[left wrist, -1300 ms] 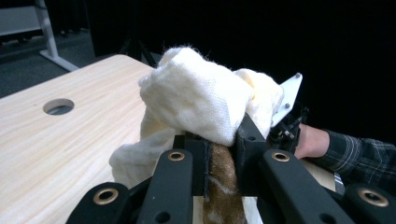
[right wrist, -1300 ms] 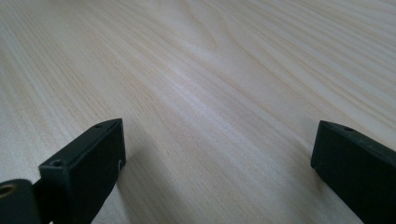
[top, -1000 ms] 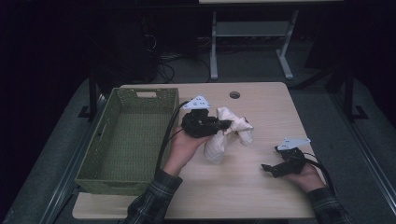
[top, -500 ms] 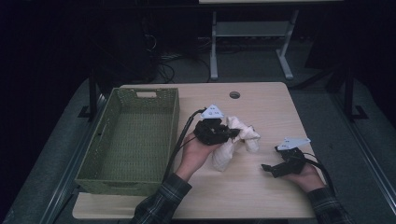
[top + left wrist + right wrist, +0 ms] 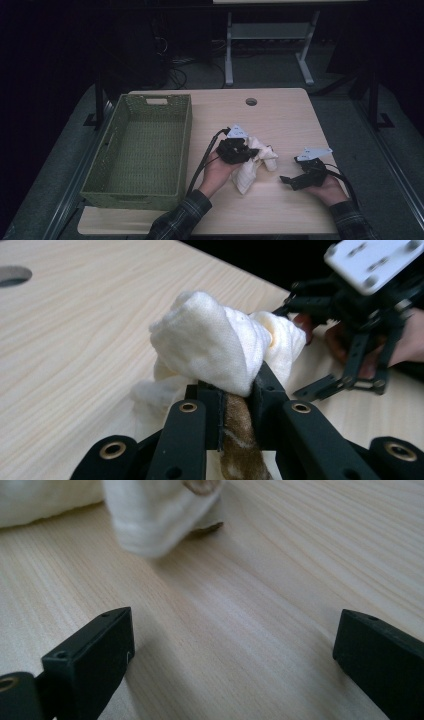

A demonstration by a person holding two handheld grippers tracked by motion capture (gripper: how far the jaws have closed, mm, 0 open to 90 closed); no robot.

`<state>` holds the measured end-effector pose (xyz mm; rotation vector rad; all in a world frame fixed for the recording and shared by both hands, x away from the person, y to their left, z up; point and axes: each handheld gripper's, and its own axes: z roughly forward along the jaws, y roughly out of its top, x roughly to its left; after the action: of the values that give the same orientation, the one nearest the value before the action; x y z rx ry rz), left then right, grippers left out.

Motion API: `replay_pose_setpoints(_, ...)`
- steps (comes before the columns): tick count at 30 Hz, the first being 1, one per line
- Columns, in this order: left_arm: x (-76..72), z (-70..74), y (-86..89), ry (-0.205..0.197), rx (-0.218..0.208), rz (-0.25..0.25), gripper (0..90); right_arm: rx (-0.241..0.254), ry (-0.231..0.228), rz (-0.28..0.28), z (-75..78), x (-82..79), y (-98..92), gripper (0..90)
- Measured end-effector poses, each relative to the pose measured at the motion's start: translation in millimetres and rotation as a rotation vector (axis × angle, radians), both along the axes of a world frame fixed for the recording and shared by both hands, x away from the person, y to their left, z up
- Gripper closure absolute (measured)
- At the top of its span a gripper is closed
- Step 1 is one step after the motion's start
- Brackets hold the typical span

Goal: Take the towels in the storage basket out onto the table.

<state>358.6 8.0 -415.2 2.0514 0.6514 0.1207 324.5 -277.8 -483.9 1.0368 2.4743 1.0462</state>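
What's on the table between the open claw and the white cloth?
Nothing. In the right gripper view, bare wooden table stretches from the right claw to the white cloth.

A pale wood-grain tabletop (image 5: pixel 280 120) with rounded corners stands in a dim room, a round cable hole (image 5: pixel 251 101) near its far edge. Dark grey floor (image 5: pixel 345 107) lies around it. Beyond the far side, a light metal table frame (image 5: pixel 265 35) stands on two legs, with tangled cables (image 5: pixel 177 75) on the floor to its left. The rest falls into near-black shadow.
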Motion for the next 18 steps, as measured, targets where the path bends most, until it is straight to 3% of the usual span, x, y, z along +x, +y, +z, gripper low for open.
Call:
replay_pose_setpoints(9, 5.1, -28.8, -5.0, 0.033, 0.065, -0.003, 76.7, 0.0, 0.0, 0.002, 0.0, 0.0, 0.0, 2.5)
replay_pose_setpoints(11, 6.2, -38.7, -6.4, 0.042, 0.104, -0.004, 75.8, 0.0, 0.0, 0.002, 0.0, -0.1, 0.0, 2.5)
replay_pose_setpoints(14, 6.0, -44.9, -8.5, 0.053, 0.111, 0.006, 74.6, -0.001, -0.001, 0.002, 0.0, 0.0, 0.0, 2.5)
replay_pose_setpoints(15, 7.0, -48.7, -8.9, 0.058, 0.129, 0.0, 73.5, 0.0, -0.001, 0.002, 0.0, -0.1, 0.1, 2.5)
replay_pose_setpoints(18, 7.3, -48.8, -8.9, 0.057, 0.129, 0.008, 64.2, 0.0, -0.001, 0.003, 0.0, -0.1, 0.1, 2.5)
